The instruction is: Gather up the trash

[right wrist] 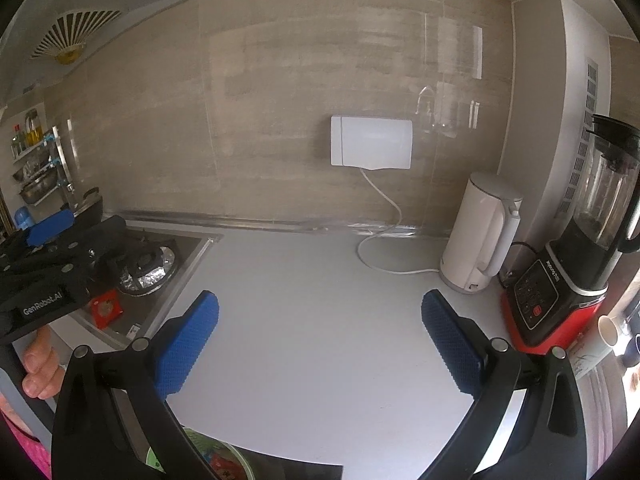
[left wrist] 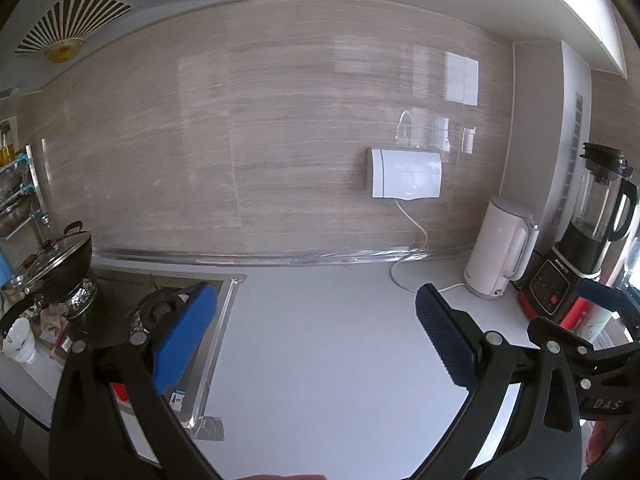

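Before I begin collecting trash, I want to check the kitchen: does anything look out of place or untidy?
Yes. A red packet lies on the stove top beside the foil-lined burner, an odd place for it. Crumpled scraps lie beside the wok. The white counter between the stove and the kettle looks tidy.

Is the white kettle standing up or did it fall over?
Standing up. The white kettle sits upright on the counter beside the blender, its lid on top and base flat.
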{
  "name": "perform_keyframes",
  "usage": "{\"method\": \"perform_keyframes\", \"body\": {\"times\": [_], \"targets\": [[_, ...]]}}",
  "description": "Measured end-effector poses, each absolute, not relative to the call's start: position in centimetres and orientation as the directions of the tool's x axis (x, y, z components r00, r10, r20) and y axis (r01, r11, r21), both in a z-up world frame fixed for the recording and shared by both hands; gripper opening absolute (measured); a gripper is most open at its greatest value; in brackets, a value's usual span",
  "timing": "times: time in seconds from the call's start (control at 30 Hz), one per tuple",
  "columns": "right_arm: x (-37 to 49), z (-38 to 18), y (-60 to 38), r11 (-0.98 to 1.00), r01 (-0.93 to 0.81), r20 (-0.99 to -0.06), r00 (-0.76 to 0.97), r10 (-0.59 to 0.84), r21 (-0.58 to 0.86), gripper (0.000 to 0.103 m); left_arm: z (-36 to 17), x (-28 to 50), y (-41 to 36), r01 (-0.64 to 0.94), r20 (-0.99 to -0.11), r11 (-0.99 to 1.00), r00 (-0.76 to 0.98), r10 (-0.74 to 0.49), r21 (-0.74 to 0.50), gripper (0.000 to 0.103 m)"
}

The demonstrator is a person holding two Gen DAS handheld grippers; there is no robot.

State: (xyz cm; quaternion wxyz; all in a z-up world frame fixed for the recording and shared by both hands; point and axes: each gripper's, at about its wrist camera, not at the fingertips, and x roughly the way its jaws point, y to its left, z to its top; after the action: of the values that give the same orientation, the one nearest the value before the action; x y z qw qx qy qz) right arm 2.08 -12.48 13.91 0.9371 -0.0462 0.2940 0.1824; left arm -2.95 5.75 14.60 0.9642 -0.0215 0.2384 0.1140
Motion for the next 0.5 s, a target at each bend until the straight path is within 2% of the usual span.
{"method": "perform_keyframes", "body": {"times": [0.5], "targets": [[1.92, 14.0, -11.95, 0.925, -0.38, -0.566, 0.759, 0.321, 0.015, 0.101, 14.67, -2.48, 5.11, -0.226, -0.454, 0.974, 0.865, 0.215, 0.029, 0.095]]}}
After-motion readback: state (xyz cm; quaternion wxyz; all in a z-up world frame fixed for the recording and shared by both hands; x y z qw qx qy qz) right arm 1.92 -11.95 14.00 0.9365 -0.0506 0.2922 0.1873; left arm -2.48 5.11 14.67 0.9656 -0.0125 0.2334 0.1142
